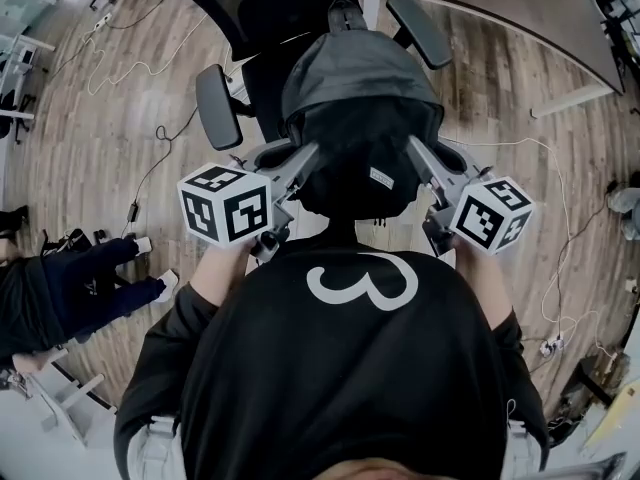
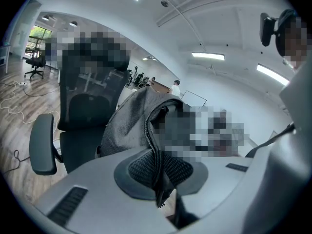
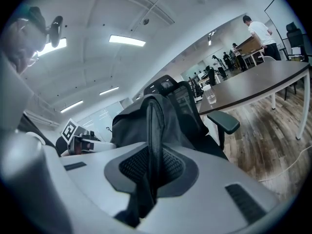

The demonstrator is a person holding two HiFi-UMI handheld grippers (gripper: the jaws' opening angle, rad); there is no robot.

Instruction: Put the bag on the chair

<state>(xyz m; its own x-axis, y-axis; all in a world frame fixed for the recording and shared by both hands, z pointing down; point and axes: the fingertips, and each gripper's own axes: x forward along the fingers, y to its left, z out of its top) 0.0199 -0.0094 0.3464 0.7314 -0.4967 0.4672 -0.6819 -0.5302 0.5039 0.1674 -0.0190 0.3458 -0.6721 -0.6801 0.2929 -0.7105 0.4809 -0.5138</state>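
Note:
A dark grey backpack (image 1: 360,118) hangs between my two grippers, above the seat of a black office chair (image 1: 262,78). My left gripper (image 1: 300,173) is shut on a fold of the bag's left side, which runs up between its pads (image 2: 158,172). My right gripper (image 1: 420,163) is shut on a strap or fold on the bag's right side, pinched between its pads (image 3: 151,172). In the left gripper view the chair's backrest (image 2: 90,101) and armrest (image 2: 43,145) stand just behind the bag (image 2: 136,126). The right gripper view shows the bag (image 3: 146,121) in front of the chair (image 3: 187,111).
A brown desk (image 1: 500,8) stands at the far right behind the chair, with a cup (image 3: 210,97) on it. White cables (image 1: 120,73) trail over the wooden floor. A seated person's dark legs (image 1: 70,293) reach in from the left. People stand in the far background (image 3: 258,30).

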